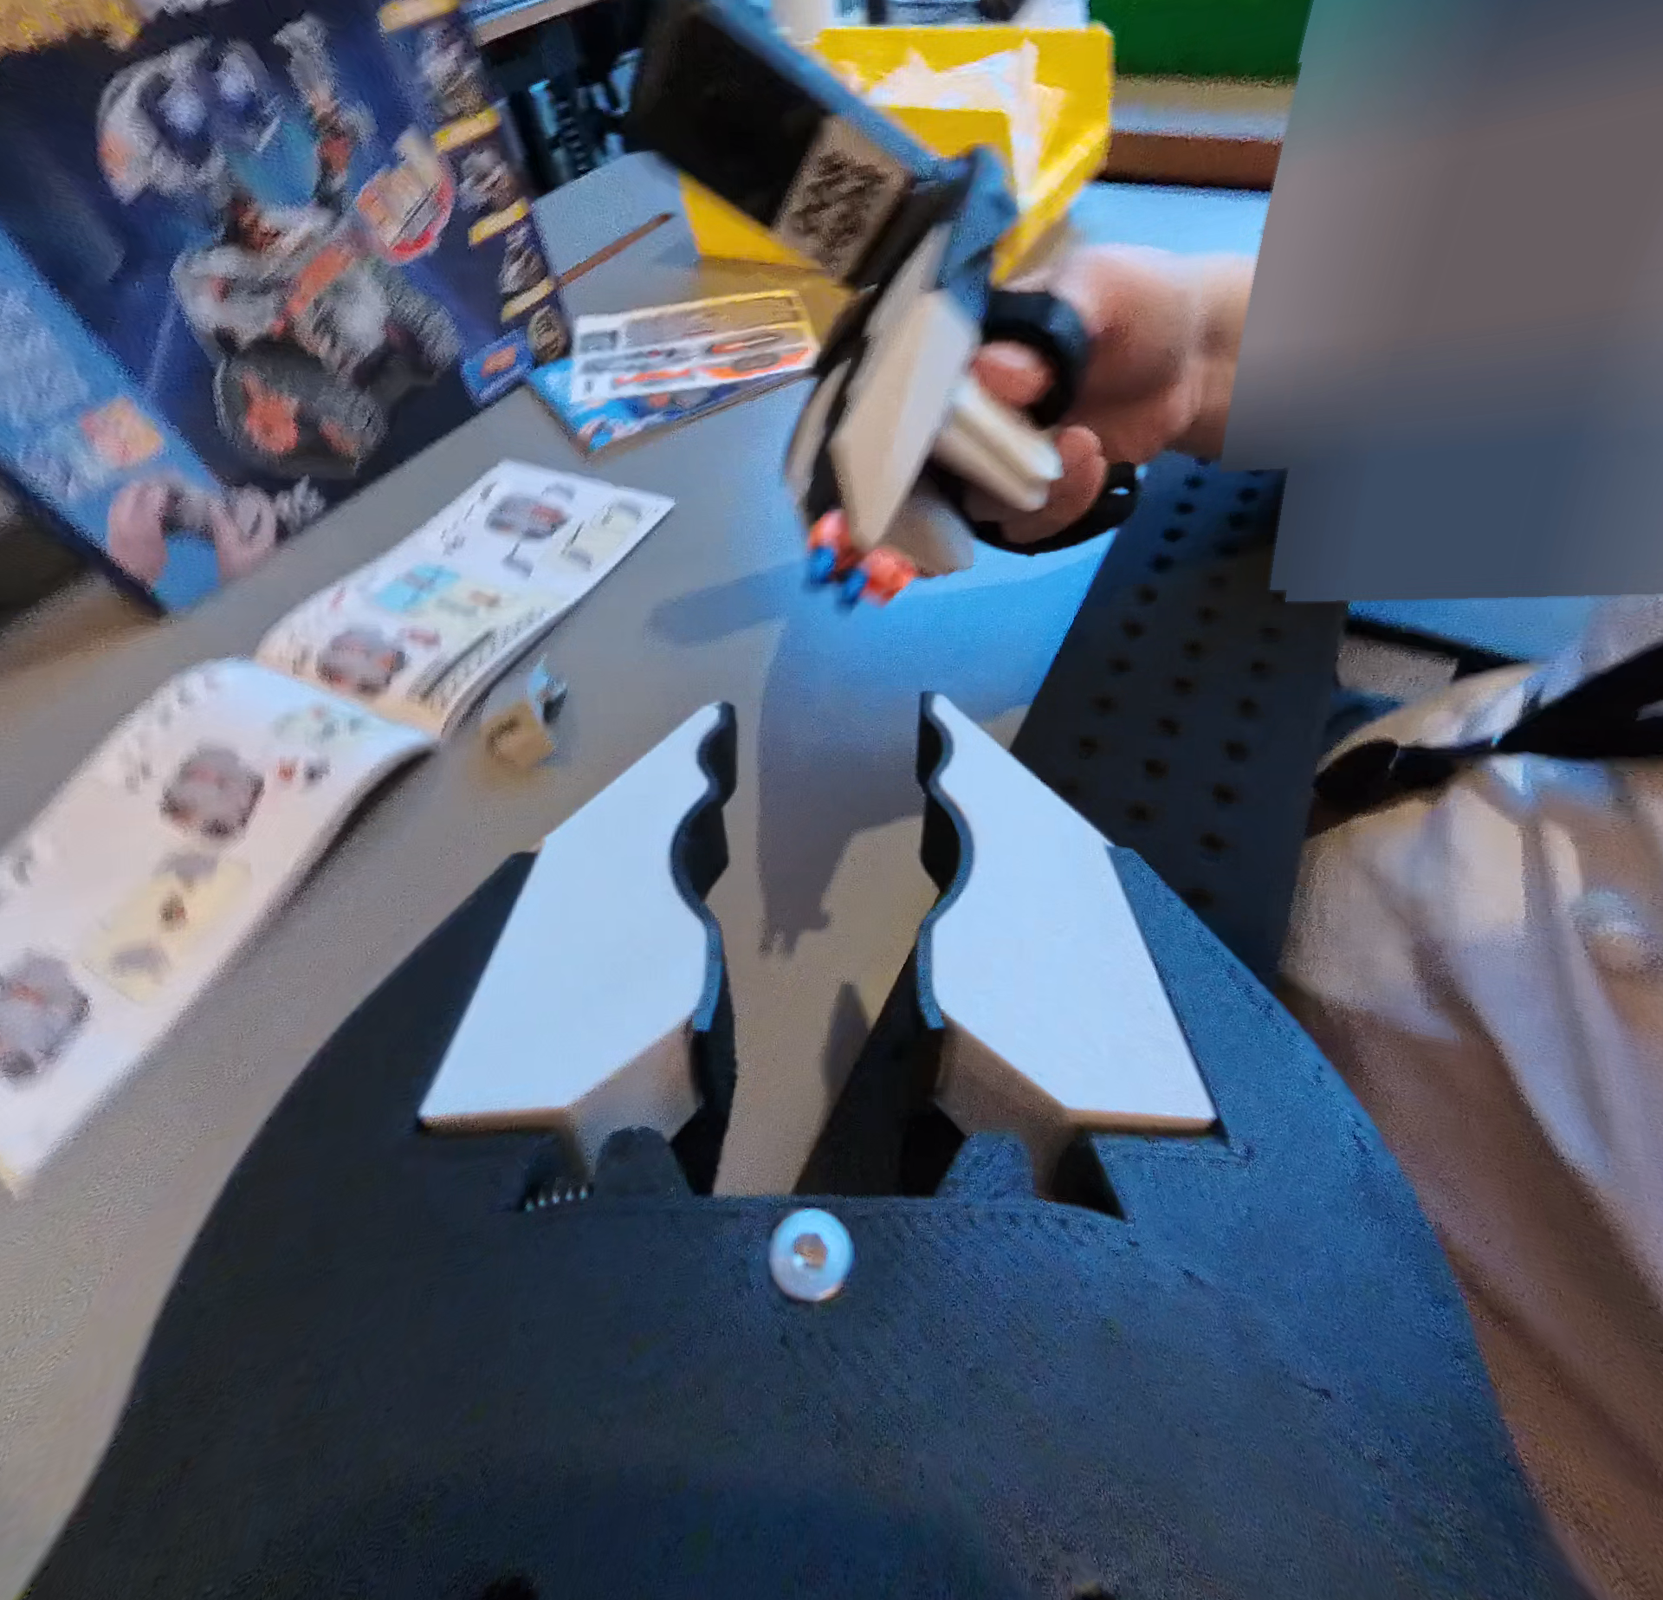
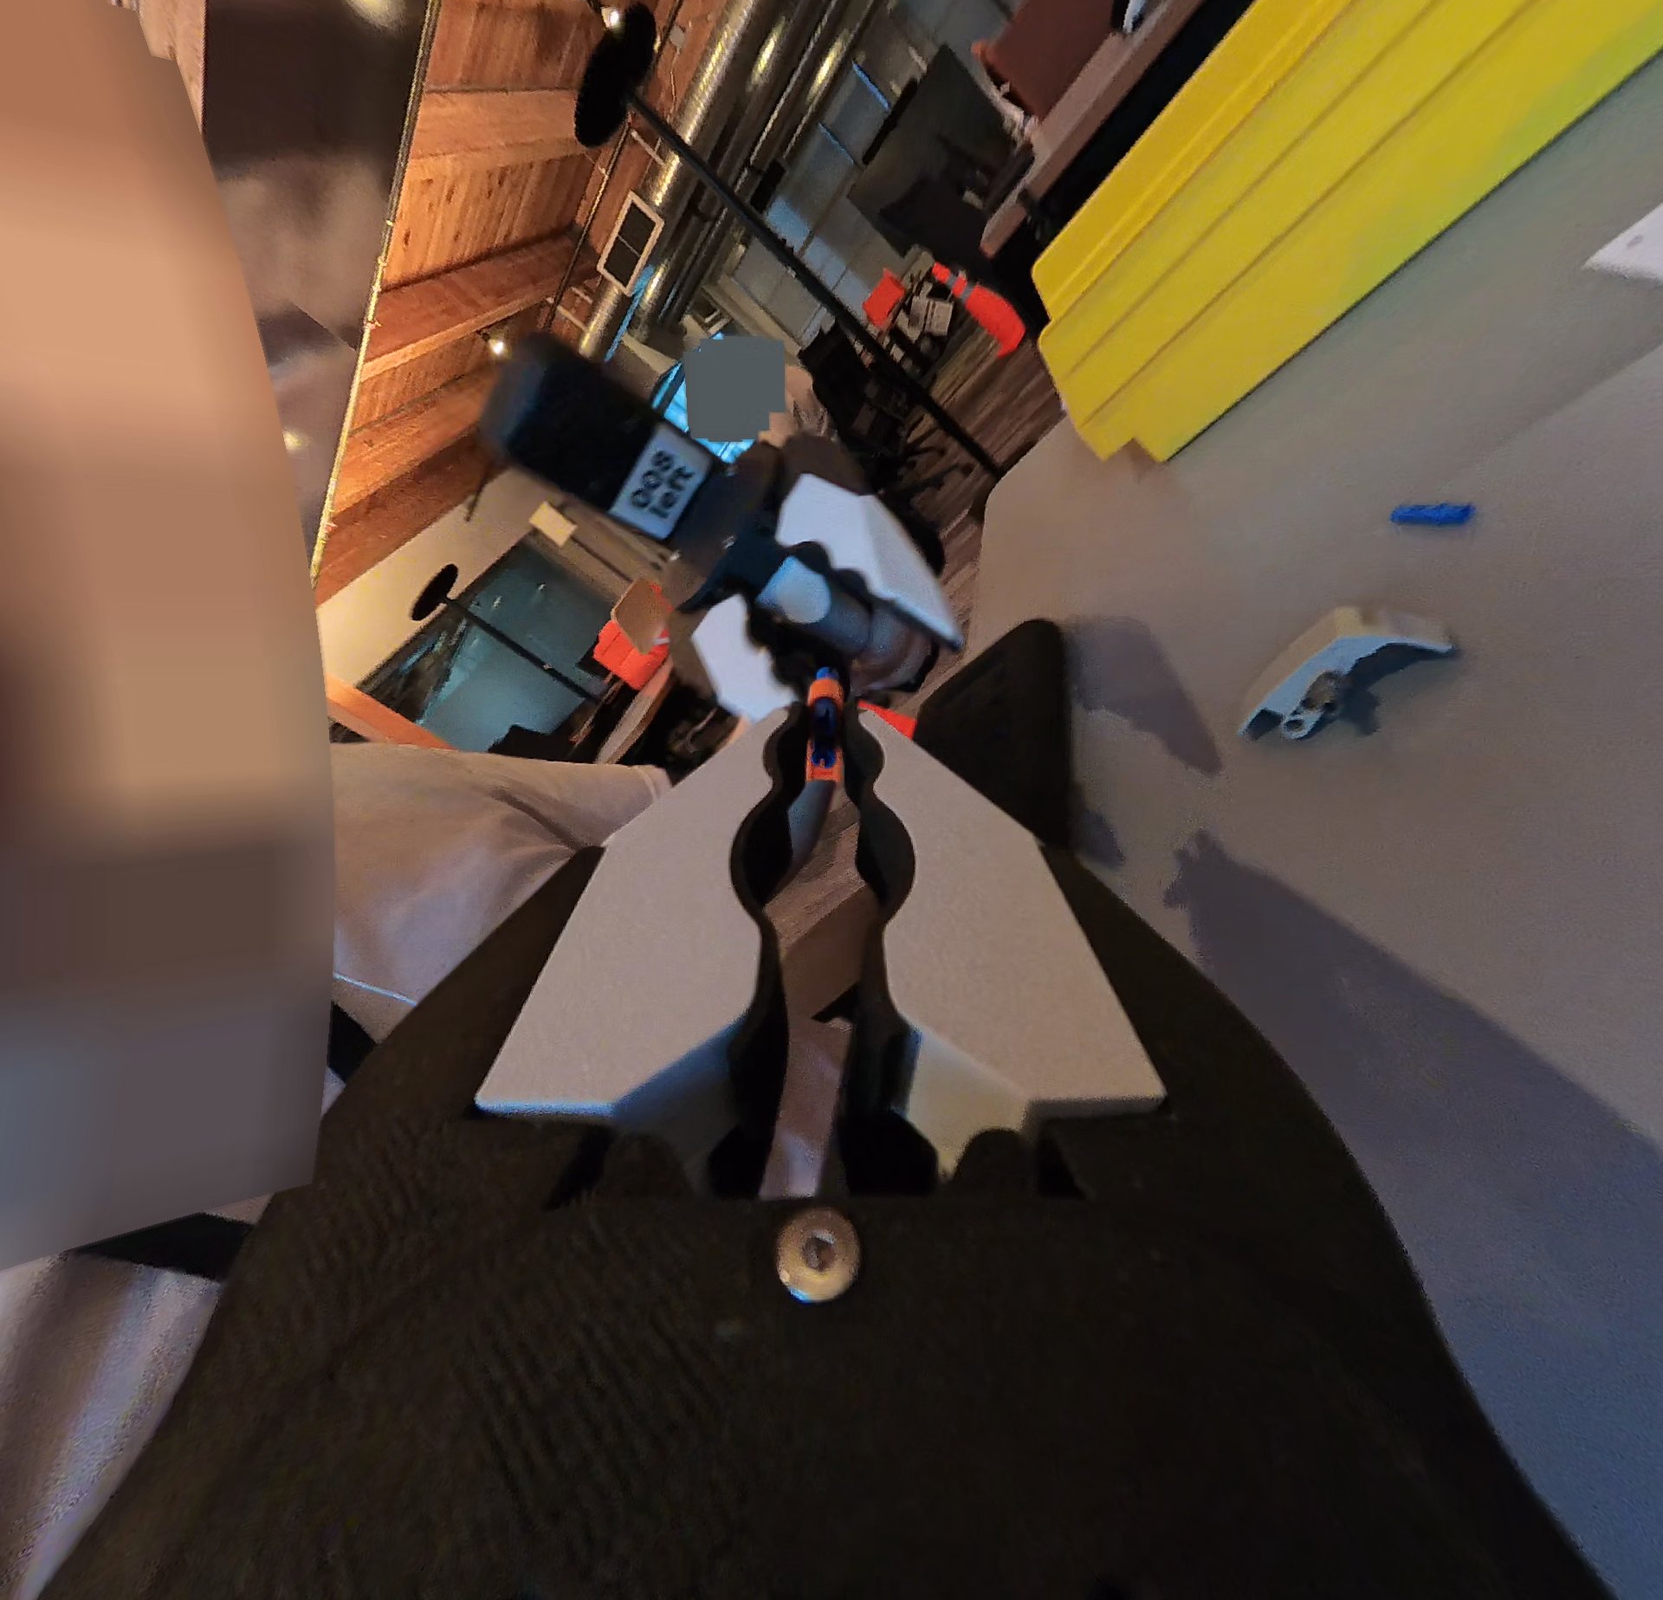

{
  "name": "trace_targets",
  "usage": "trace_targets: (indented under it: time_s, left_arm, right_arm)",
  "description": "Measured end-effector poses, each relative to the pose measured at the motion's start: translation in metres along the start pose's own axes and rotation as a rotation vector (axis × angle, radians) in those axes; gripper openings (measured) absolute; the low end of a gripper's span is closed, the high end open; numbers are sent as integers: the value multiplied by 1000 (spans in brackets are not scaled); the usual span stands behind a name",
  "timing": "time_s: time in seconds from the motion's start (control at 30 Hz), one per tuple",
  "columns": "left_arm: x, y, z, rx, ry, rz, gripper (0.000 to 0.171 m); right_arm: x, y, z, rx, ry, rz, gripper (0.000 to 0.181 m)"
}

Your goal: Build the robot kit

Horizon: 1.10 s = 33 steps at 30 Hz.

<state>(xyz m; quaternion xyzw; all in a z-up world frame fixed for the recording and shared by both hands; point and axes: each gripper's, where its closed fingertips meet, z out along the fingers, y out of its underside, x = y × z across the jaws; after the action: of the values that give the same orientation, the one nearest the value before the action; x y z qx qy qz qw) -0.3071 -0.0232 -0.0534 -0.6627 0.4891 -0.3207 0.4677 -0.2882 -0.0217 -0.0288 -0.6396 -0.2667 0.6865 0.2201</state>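
In the left wrist view my left gripper (image 1: 828,711) is open and empty, above the grey table (image 1: 702,585). My right gripper (image 1: 850,535) hangs ahead of it, held by a hand, and pinches a small orange and blue toy piece (image 1: 877,571) at its tips. In the right wrist view my right gripper (image 2: 822,724) is shut on that orange and blue piece (image 2: 823,751), which sticks out past the fingertips. My left gripper (image 2: 801,621) shows just beyond it, open, pointing towards the piece.
An open instruction booklet (image 1: 360,702), a small tan and grey piece (image 1: 526,720), a sticker sheet (image 1: 693,351) and a toy box (image 1: 225,252) lie left. A black perforated plate (image 1: 1170,702) is right. A yellow bin (image 2: 1305,207), a grey curved part (image 2: 1341,684) and a blue piece (image 2: 1431,513) are on the table. The grippers are tip to tip, or close to it.
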Motion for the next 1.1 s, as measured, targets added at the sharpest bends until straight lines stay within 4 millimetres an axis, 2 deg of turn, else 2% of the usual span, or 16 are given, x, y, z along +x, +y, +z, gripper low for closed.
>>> trace_targets:
  time_s: [0.13,0.27,0.37,0.57,0.67,0.83,1.03,1.1]
  left_arm:
    - [-45,41,-17,-24,-30,-395,36]
    - [-58,74,-15,-135,38,-584,41]
    - [-61,82,-8,-200,92,-615,42]
    - [-75,89,2,-258,162,-669,44]
    - [-77,99,5,-323,189,-680,45]
    - [-74,98,16,-327,265,-733,29]
    - [-68,95,29,-339,307,-744,22]
    - [-66,96,34,-347,317,-750,14]
  right_arm:
    - [7,5,-20,17,45,-131,5]
    - [17,13,-27,24,54,-135,5]
    - [18,13,-26,31,16,-99,5]
    - [29,18,-26,16,38,-81,6]
    - [30,18,-26,11,46,-86,5]
    - [33,20,-25,-7,53,-84,6]
    - [38,28,-22,-37,66,-66,6]
    - [44,28,-20,-38,86,-58,5]
